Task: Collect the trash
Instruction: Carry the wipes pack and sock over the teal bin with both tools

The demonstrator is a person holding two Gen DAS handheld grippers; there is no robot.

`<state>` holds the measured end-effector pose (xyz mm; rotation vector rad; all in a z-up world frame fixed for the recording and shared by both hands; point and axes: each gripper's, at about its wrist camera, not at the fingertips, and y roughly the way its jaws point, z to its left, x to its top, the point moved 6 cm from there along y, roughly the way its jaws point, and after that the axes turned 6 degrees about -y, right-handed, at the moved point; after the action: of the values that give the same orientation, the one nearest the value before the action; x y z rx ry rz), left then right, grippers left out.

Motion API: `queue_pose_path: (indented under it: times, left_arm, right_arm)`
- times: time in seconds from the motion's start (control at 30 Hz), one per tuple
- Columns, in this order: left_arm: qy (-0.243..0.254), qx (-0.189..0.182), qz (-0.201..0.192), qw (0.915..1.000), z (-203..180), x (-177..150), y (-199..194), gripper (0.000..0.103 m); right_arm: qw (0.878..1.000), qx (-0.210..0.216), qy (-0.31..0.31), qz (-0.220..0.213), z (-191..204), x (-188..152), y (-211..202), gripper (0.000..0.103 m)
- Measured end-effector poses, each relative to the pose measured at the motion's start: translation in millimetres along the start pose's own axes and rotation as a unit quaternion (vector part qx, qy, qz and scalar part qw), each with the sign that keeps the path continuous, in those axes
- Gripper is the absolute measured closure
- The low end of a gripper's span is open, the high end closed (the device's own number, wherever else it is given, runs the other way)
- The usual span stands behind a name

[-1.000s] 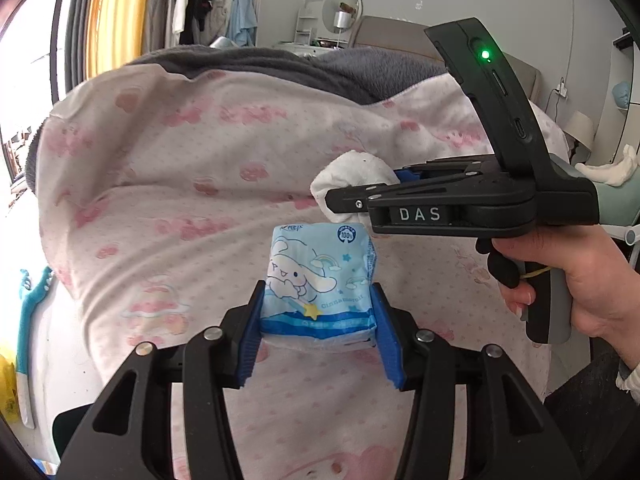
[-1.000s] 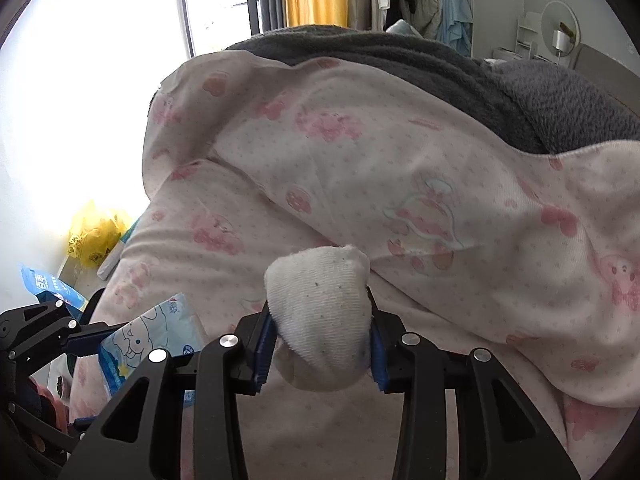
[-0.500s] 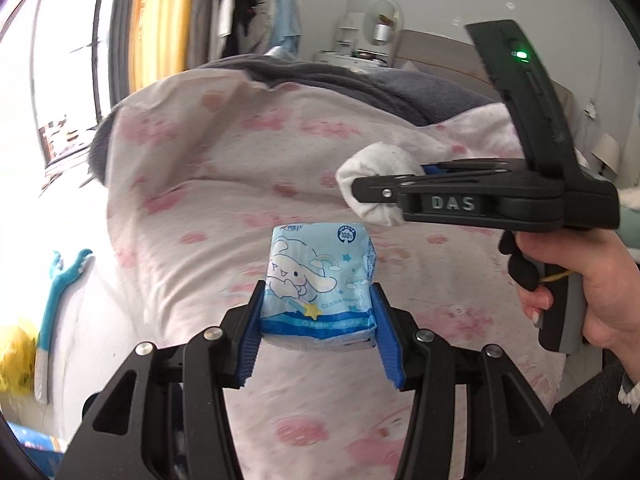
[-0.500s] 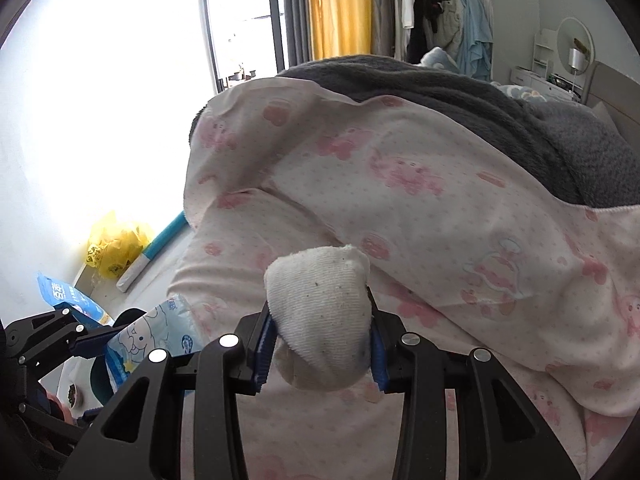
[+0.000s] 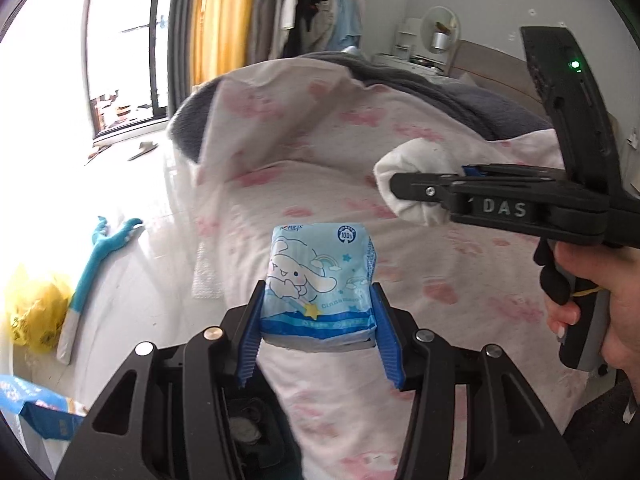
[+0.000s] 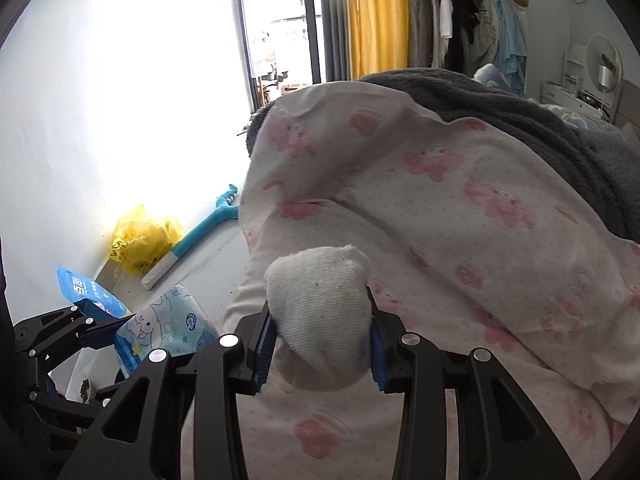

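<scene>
a blue tissue pack (image 5: pixel 320 284) printed with a white cartoon dog sits pinched between the blue pads of the left gripper (image 5: pixel 320 334), its jaws pressed against both sides of the pack and holding it in the air above a bed. a balled white sock (image 6: pixel 320 312), speckled with small dark bits, is squeezed the same way in the right gripper (image 6: pixel 320 344), jaws clamped on its two sides. in the left wrist view the right gripper (image 5: pixel 404 192) reaches in from the right, level and side-on, with the sock (image 5: pixel 416 184) bulging from its tip and a hand (image 5: pixel 600 300) wrapped around its handle. in the right wrist view the left gripper (image 6: pixel 116 340) appears low on the left with the tissue pack (image 6: pixel 168 328) in it. the two held things are near each other but apart. under both lies a white quilt with pink prints (image 6: pixel 460 208), with a grey blanket (image 6: pixel 520 120) behind it. on the pale floor (image 6: pixel 216 264) beside the bed are a yellow plastic bag (image 6: pixel 144 240), a teal long-handled tool (image 6: pixel 200 236) and a blue packet (image 6: pixel 88 292). an orange curtain (image 6: pixel 376 16) hangs by a bright window (image 6: pixel 276 16).
</scene>
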<state>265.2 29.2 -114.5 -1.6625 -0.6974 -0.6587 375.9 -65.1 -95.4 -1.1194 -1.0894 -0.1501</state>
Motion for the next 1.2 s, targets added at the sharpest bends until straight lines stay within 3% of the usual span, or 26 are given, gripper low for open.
queue_pose_path:
  times: [0.3,0.7,0.97,1.2]
  left_arm:
    - [-0.02,0.048,0.019,0.9985,49.2,-12.9,-9.1,0.05]
    - [-0.051,0.089,0.08,0.9915,107.8,-47.2,-4.2,0.05]
    - [-0.078,0.104,0.136,0.9821,140.8,-77.4,5.3,0.05]
    - [-0.1,0.107,0.2,0.9689,165.7,-110.9,13.9,0.05]
  right_arm:
    - [0.999,0.025,-0.021,0.001,42.6,11.7,16.3,0.063]
    - [0.997,0.062,-0.053,0.011,99.8,14.7,35.1,0.063]
    - [0.992,0.089,-0.081,0.022,142.1,12.4,47.5,0.063]
    - [0.989,0.104,-0.095,0.035,168.8,10.4,58.7,0.063]
